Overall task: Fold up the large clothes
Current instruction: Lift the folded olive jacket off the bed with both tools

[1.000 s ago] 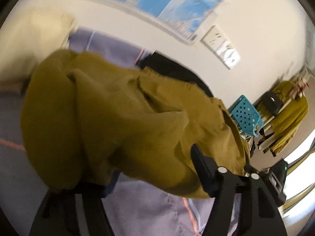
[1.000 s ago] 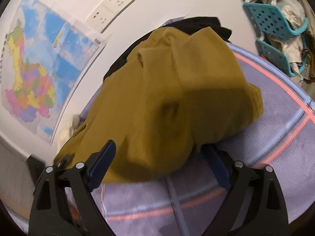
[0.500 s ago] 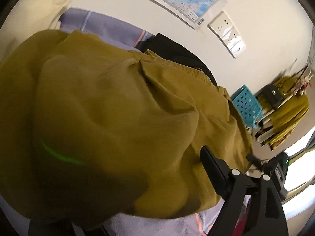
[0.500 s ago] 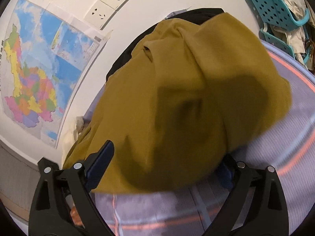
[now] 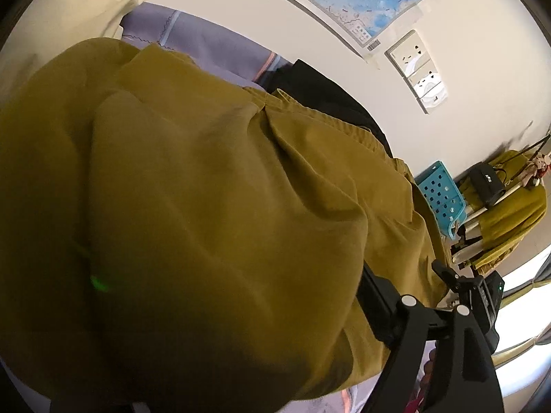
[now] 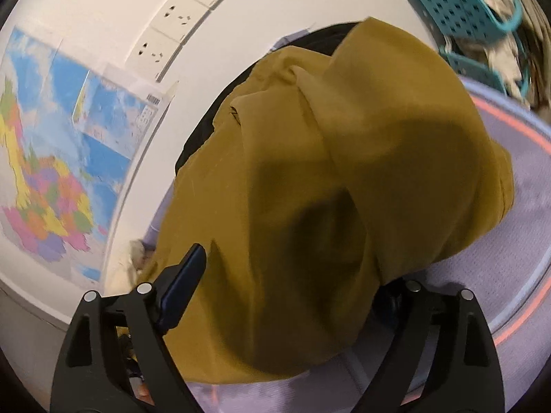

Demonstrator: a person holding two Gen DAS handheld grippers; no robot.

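Surface: lilac sheet [image 6: 489,275] with coral and pale stripes, run up against a white wall [image 6: 103,7]. On the wall behind the mustard garment [image 6: 327,172]: a coloured map [image 6: 44,179] and a row of sockets [image 6: 179,17]. Beyond the garment's far right end in the left wrist view, a rack draped with a second mustard cloth [image 5: 509,220].

Mustard garment [image 5: 206,206] lies bunched on the sheet, its far edge over a black garment [image 5: 320,89] against the wall.

Versus 1.0 s ago: the mustard cloth fills far more of both views; it now hides the left finger of the left gripper [image 5: 206,371] and the right pad of the right gripper [image 6: 289,296].

Left gripper: one finger visible, against the cloth's right edge; cannot tell its spread. Right gripper: fingers wide apart, fabric bulging between them, left pad [image 6: 184,285] bare beside the cloth.

Containers: teal perforated baskets [image 6: 465,17] right of the garment, holding pale crumpled items; one teal basket [image 5: 440,196] in the left wrist view.
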